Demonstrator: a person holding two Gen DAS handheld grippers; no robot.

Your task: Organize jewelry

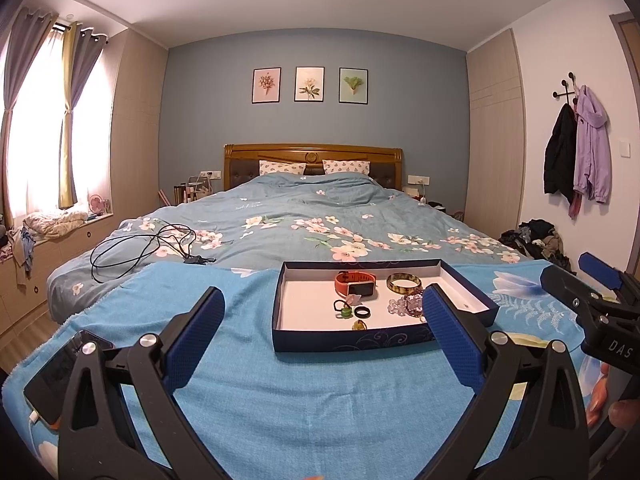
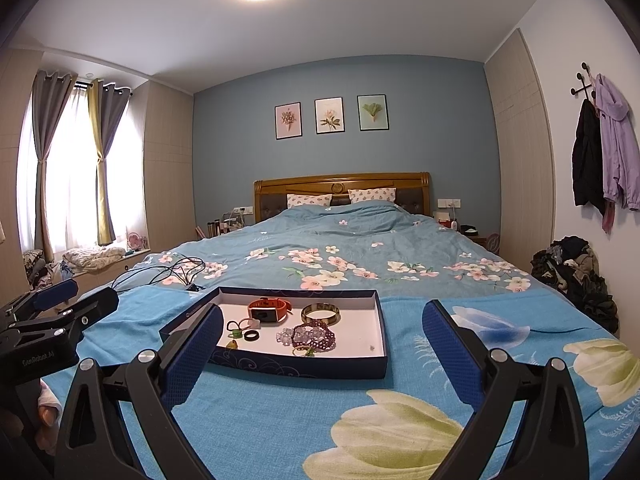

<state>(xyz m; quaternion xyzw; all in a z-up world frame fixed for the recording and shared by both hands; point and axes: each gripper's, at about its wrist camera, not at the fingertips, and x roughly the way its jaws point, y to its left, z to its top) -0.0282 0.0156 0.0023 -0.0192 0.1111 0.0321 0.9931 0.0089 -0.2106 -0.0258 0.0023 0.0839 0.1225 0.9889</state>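
The left claw point(image 1: 322, 334) is wide open, its two blue bumpy fingers point(image 1: 196, 336) far apart, and it holds nothing and touches nothing. The right claw point(image 2: 322, 346) is wide open too, with nothing between its blue fingers point(image 2: 452, 354). Both hang a little above the light blue towel with big pale flowers point(image 2: 280, 420) spread over the foot of the bed.

There is lots of bare towel under and between the fingers of each claw. The towel's far edge lies just past the tray. Off to the left of the left claw, a black phone point(image 1: 56, 380) lies on the towel near its edge, with a tangle of black cable point(image 1: 140, 248) farther ahead on the flowery blue bedcover point(image 1: 320, 216).

The dark blue flat cardboard tray with a white inside point(image 1: 348, 340) sits straight ahead of the left claw, its near wall between the fingertips. From the right claw it sits ahead and a bit left.

Inside lie an orange band watch point(image 1: 356, 282), a brown-and-yellow round bangle point(image 1: 404, 283), a heap of purple and clear bead bracelets point(image 2: 312, 334), a black ring point(image 1: 362, 313), a green ring point(image 1: 345, 312) and a small yellow piece point(image 1: 359, 325).
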